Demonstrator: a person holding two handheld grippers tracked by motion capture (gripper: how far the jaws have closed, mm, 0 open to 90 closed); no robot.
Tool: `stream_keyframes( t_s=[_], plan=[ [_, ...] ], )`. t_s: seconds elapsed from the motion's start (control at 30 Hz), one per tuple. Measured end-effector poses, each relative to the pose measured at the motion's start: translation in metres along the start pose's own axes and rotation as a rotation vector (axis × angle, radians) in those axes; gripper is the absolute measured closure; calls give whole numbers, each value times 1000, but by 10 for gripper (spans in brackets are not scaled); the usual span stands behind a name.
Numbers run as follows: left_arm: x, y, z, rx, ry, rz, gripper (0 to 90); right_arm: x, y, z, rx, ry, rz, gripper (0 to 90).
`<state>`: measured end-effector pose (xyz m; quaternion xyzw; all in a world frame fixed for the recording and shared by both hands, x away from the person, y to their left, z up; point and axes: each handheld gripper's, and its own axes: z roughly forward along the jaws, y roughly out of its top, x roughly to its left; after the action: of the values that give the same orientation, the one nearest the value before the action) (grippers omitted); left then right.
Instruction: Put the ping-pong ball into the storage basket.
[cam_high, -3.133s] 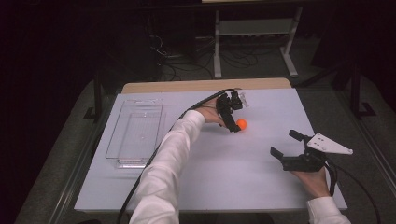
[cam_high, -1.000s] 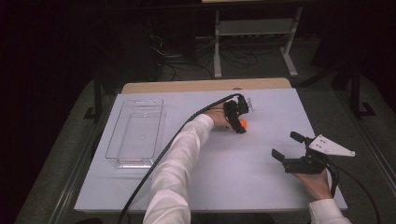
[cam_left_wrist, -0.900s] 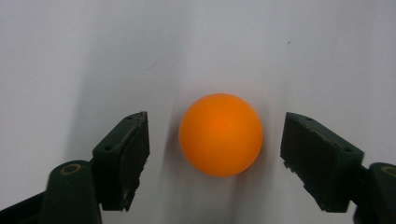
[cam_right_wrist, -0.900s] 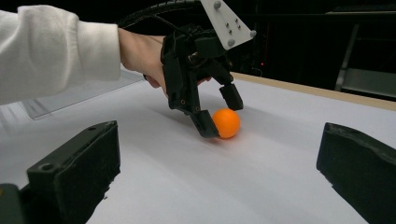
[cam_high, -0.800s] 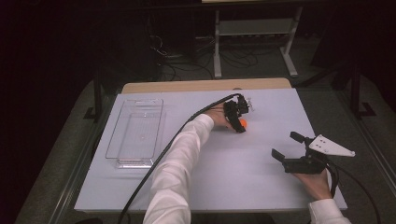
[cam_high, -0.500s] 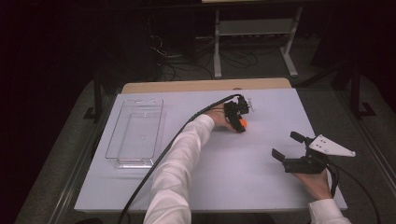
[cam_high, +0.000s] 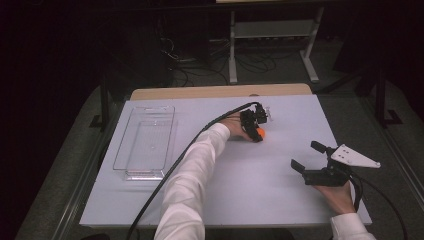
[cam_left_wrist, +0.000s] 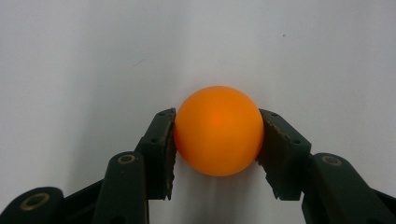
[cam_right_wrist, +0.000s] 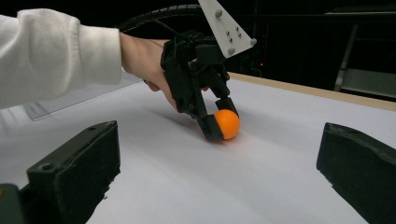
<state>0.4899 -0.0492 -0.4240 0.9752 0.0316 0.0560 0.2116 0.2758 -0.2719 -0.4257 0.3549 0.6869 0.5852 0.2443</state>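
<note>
A tray lies at the left of the tabletop, the ball right of it, near the far edge

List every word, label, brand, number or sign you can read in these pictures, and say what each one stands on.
There is none to read.
Orange ball: plain, no print on the side that shows.
Left gripper and right gripper: black jaws and grey plates with only screws and holes, no lettering.
Clear tray: no label.
White table sheet: blank.
Shelf at the back: too dark and far to tell.
</note>
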Motion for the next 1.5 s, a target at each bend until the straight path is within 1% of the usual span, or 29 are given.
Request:
stream_keyframes(
  t_s=[0.1, 0.17, 0.27, 0.33, 0.4, 0.43, 0.47, 0.6, 0.63, 0.67, 0.77, 0.87, 0.97, 1.07, 1.2, 1.33, 1.43, 1.5],
  plan=[
    [0, 1, -4, 10, 1, -1, 507, 0, 0, 0, 2, -1, 0, 0],
    [0, 0, -7, 5, 1, -6, 507, 0, 0, 0, 3, -1, 0, 0],
    [0, 0, -13, 5, 3, 3, 507, 0, 0, 0, 2, -1, 0, 0],
    [0, 0, -17, -4, 6, -5, 507, 0, 0, 0, 2, -1, 0, 0],
    [1, 0, -22, -6, 12, 4, 507, 0, 0, 0, 1, -1, 0, 0],
    [0, 0, -24, -5, 11, 4, 507, 0, 0, 0, 1, -1, 0, 0],
    [0, 0, -25, -9, 10, 12, 507, 0, 0, 0, 2, 0, 0, 0],
    [-3, 1, -30, 4, 13, 25, 507, 1, 0, 1, 6, 1, -2, 0],
    [-4, 1, -31, 4, 13, 23, 507, 1, 0, 2, 7, 1, -4, 0],
    [-4, 1, -33, 6, 15, 30, 507, 1, 0, 2, 8, 2, -5, 0],
    [-6, 2, -38, -6, 16, 21, 507, 1, -1, 2, 9, 4, -4, 0],
    [-9, 4, -42, -15, 16, 28, 507, 1, 0, 2, 8, 2, -8, 0],
    [-13, 5, -46, -9, 15, 36, 507, 0, 0, 1, 1, -1, 2, 0],
    [-16, 6, -51, -18, 19, 45, 507, 0, 0, 2, 3, 1, 3, 0],
    [-17, 6, -57, -21, 19, 45, 507, 0, 0, 4, 9, 3, -3, 0],
    [-20, 6, -64, -34, 21, 38, 507, -1, -1, 5, 16, 9, -3, 0],
    [-22, 6, -68, -33, 25, 42, 507, -1, -1, 5, 15, 8, 1, 0],
    [-25, 6, -75, -29, 33, 52, 507, -1, -1, 5, 16, 6, 3, 0]
  ],
)
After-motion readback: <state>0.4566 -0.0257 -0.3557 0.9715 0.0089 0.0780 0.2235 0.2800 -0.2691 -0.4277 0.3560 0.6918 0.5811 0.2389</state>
